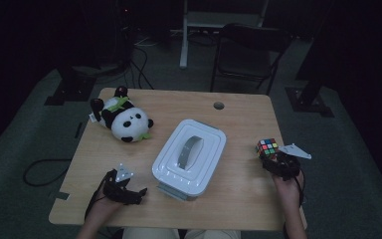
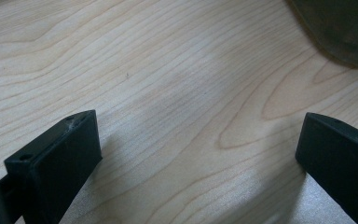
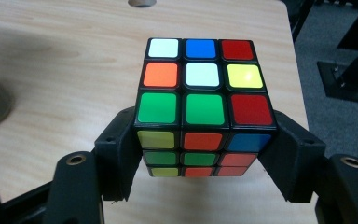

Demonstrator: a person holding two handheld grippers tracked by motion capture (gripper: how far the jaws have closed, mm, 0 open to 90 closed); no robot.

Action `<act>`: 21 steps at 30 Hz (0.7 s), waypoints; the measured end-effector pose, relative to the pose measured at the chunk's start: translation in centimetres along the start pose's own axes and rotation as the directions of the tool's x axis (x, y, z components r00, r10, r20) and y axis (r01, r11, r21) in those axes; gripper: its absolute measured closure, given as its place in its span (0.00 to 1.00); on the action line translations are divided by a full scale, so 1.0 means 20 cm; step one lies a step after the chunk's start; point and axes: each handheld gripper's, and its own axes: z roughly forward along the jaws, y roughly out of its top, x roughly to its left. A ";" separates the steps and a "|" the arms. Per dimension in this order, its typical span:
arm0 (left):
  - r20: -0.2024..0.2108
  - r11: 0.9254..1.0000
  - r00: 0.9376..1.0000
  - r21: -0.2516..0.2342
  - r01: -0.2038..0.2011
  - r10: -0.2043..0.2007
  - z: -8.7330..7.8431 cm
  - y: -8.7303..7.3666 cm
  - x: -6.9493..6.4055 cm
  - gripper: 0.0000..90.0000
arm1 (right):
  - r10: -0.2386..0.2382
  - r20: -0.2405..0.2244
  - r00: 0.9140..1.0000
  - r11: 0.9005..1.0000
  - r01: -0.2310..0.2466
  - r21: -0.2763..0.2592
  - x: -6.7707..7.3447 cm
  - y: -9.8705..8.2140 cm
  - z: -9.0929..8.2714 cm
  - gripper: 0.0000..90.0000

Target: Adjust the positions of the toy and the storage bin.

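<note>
Dim surroundings with grey carpet ring a pale wooden bench (image 1: 238,194), and near its right edge sits the puzzle cube (image 1: 267,148), the thing in hand at this moment. The right claw (image 1: 273,158) grips it: in the right gripper view the two black jaws press against the cube's (image 3: 205,109) opposite side faces, with its lower rows sunk between them and its top face free. That top face shows white, blue and red squares along the far row, orange, white and yellow in the middle, and green, green, red nearest the camera. The face turned toward the camera carries yellow, orange and blue along its upper row. Whether the cube rests on the wood or hangs just above it cannot be told.

Toward the middle of the bench lies a white lidded box (image 1: 189,158) with a grey handle on its lid, well apart from the cube. Beyond it, at the far left, a plush panda (image 1: 124,119) lies on its side. A small round hole (image 1: 219,105) marks the far edge of the wood.

At the near left, the left claw (image 1: 138,191) rests low over the bench, just beside the box's near corner. In the left gripper view its jaws stand wide apart over bare wood grain (image 2: 177,107), nothing between them.

A dark chair (image 1: 251,50) stands behind the bench.
</note>
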 end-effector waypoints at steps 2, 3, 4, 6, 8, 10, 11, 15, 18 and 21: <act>0.000 1.000 1.000 0.000 0.000 0.000 0.00 0.00 0.00 0.01 | 0.000 0.000 1.000 1.000 0.000 0.000 0.00 -0.01 -0.01 0.38; 0.000 1.000 1.000 0.000 0.000 0.000 0.00 0.00 0.00 0.01 | 0.008 0.004 1.000 1.000 -0.008 0.004 0.00 -0.04 -0.04 0.38; 0.000 1.000 1.000 -0.001 0.001 -0.001 0.00 0.00 0.00 0.01 | 0.010 0.002 1.000 1.000 -0.010 0.003 0.00 -0.05 -0.05 0.38; 0.000 1.000 1.000 -0.001 0.001 -0.001 0.00 0.00 0.00 0.01 | 0.018 -0.001 1.000 1.000 -0.018 0.009 -0.01 -0.08 -0.07 0.38; -0.001 1.000 1.000 -0.001 0.002 -0.002 0.00 0.00 0.00 0.01 | 0.019 -0.003 1.000 1.000 -0.019 0.019 -0.01 -0.11 -0.10 0.38; -0.004 1.000 1.000 0.001 0.002 -0.002 0.00 0.00 0.00 0.01 | 0.016 0.001 1.000 1.000 -0.016 0.025 0.00 -0.14 -0.12 0.38; -0.005 1.000 1.000 0.001 0.002 -0.002 0.00 0.00 0.00 0.01 | 0.018 0.000 1.000 0.999 -0.018 0.030 0.00 -0.15 -0.13 0.38; -0.005 1.000 1.000 0.001 0.002 -0.002 0.00 0.00 0.00 0.01 | 0.025 -0.003 1.000 0.999 -0.025 0.038 0.00 -0.21 -0.17 0.38; -0.005 1.000 1.000 0.001 0.002 -0.002 0.00 0.00 0.00 0.01 | 0.023 -0.002 1.000 0.999 -0.023 0.046 0.01 -0.26 -0.20 0.38; -0.006 1.000 1.000 0.001 0.002 -0.002 0.00 0.00 0.00 0.01 | 0.039 -0.002 0.999 0.998 -0.039 0.058 0.00 -0.30 -0.22 0.38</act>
